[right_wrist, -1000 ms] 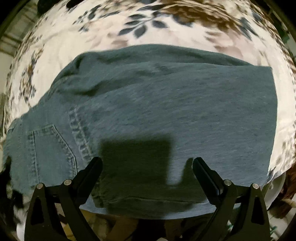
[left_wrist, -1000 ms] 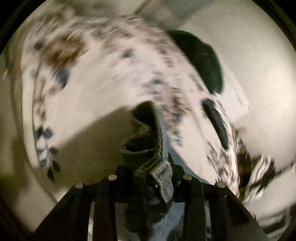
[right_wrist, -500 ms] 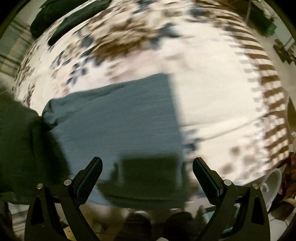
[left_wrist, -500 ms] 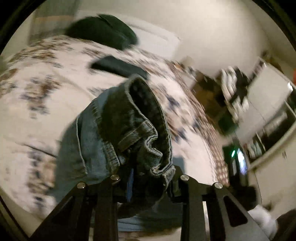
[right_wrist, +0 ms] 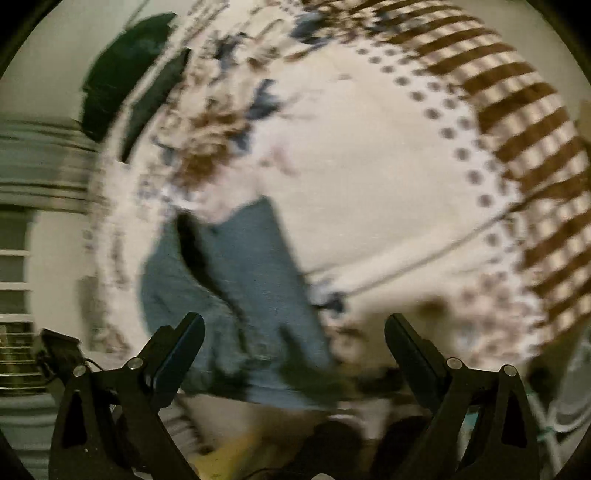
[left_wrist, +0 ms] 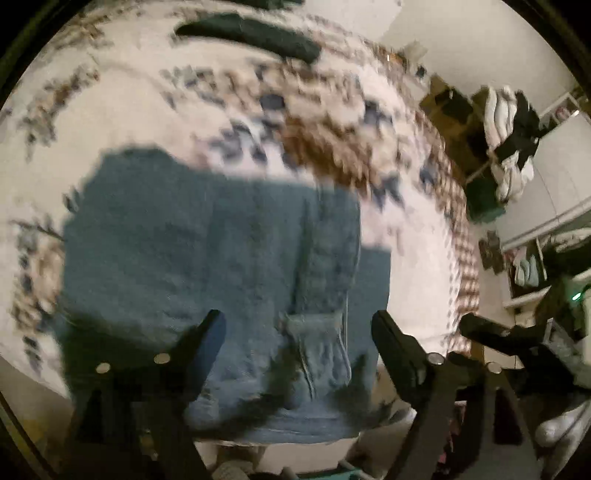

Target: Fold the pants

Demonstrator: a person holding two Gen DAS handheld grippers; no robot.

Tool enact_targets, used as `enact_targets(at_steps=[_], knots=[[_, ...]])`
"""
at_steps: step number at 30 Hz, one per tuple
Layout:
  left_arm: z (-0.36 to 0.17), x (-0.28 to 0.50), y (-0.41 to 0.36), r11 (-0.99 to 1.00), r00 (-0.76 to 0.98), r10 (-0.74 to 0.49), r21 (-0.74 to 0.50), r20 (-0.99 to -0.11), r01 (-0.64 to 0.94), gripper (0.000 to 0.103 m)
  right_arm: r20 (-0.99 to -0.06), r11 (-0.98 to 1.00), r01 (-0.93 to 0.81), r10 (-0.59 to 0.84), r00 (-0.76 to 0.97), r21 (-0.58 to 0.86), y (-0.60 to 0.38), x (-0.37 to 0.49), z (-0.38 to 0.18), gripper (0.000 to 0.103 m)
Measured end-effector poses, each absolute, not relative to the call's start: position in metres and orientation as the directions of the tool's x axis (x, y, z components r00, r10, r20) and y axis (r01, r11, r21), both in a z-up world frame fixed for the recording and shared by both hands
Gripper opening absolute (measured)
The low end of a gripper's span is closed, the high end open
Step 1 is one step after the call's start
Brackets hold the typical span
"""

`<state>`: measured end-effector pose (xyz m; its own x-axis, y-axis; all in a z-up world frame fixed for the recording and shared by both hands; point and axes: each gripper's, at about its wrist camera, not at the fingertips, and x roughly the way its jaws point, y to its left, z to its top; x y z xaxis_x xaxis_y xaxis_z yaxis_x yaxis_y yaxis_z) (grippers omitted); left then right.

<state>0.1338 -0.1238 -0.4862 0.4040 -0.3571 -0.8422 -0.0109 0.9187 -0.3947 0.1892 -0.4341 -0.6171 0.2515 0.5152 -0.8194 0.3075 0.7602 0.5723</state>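
The blue jeans lie folded in a rough rectangle on the flowered bedspread, near the bed's front edge. My left gripper is open and empty above the jeans' near part. In the right wrist view the jeans lie left of centre, blurred. My right gripper is open and empty, above the jeans' near edge. The right gripper's black body shows at the right of the left wrist view.
Dark folded clothes lie at the far side of the bed, and they also show in the right wrist view. Shelves with stacked laundry stand to the right of the bed. The bedspread's brown striped border runs along its right edge.
My left gripper has let go of the jeans' waistband and opened; the jeans now lie flat on the bed. Both grippers have swung, the right one turning to the right.
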Motion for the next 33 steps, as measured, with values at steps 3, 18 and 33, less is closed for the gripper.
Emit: enact_targets(at_steps=[3,18,33], knots=[[-0.465,0.137,-0.096,0.945,0.49,-0.271,-0.325,-0.829,-0.027,0.097,-0.768,0.718,0.272,0.588,0.255,0.64,-0.405,0.201,-0.62,0.1],[-0.536,0.13,-0.006,0.954,0.328,-0.017,-0.114,-0.944,-0.277,0.098,-0.805,0.8,0.098,0.58,0.121,0.591,-0.278,0.245,-0.668,0.05],[-0.496,0.131,0.0,0.939,0.386,-0.042,-0.169,-0.921,-0.3,0.098,-0.851,0.877,0.054,0.448,0.274,0.478,-0.29,0.211,-0.603,0.015]])
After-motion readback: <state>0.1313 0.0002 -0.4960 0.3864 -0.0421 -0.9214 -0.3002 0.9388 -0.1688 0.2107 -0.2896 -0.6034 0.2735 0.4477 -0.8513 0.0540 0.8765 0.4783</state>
